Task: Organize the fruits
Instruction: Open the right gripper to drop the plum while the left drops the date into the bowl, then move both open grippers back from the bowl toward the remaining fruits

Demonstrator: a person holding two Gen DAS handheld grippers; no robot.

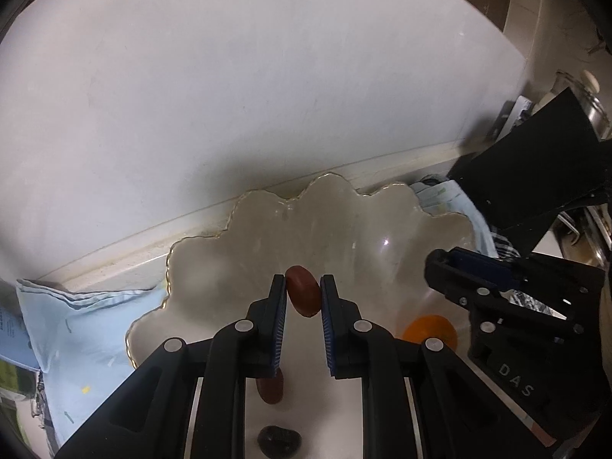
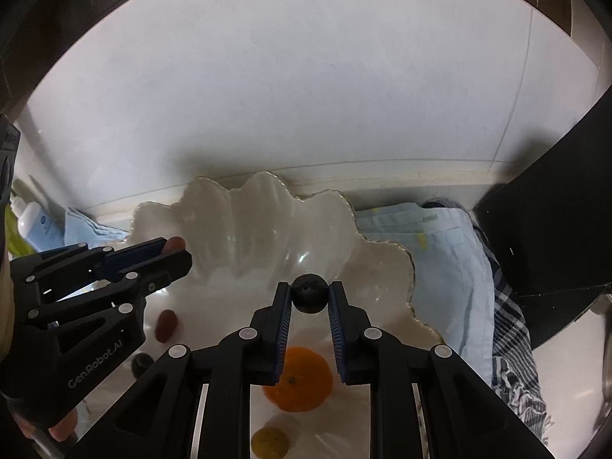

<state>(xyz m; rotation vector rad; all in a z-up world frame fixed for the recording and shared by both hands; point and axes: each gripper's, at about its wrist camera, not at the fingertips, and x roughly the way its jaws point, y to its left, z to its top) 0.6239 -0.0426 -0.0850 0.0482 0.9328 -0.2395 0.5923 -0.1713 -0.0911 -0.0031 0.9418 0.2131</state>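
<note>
A white scalloped bowl [image 1: 267, 229] [image 2: 237, 225] with a thin gold rim sits against the wall. My left gripper [image 1: 303, 290] is shut on a red-brown oval fruit [image 1: 303, 295] over the bowl's inside. My right gripper [image 2: 310, 294] is shut on a dark round berry [image 2: 310, 293], also above the bowl. In the bowl lie an orange [image 2: 298, 380] [image 1: 430, 331], a small yellow-green fruit [image 2: 269, 441], another red-brown fruit [image 1: 271, 386] [image 2: 165, 325] and a dark fruit [image 1: 278, 440] [image 2: 140, 362]. Each gripper shows in the other's view: the right gripper [image 1: 440, 267], the left gripper [image 2: 179, 252].
Light blue folded cloth [image 1: 88, 329] [image 2: 440, 252] lies under and around the bowl, with a checked cloth [image 2: 508, 306] to the right. A black box [image 1: 535, 160] [image 2: 554, 229] stands at the right by metal cookware [image 1: 596, 111]. A white bottle [image 2: 34, 225] stands at the left.
</note>
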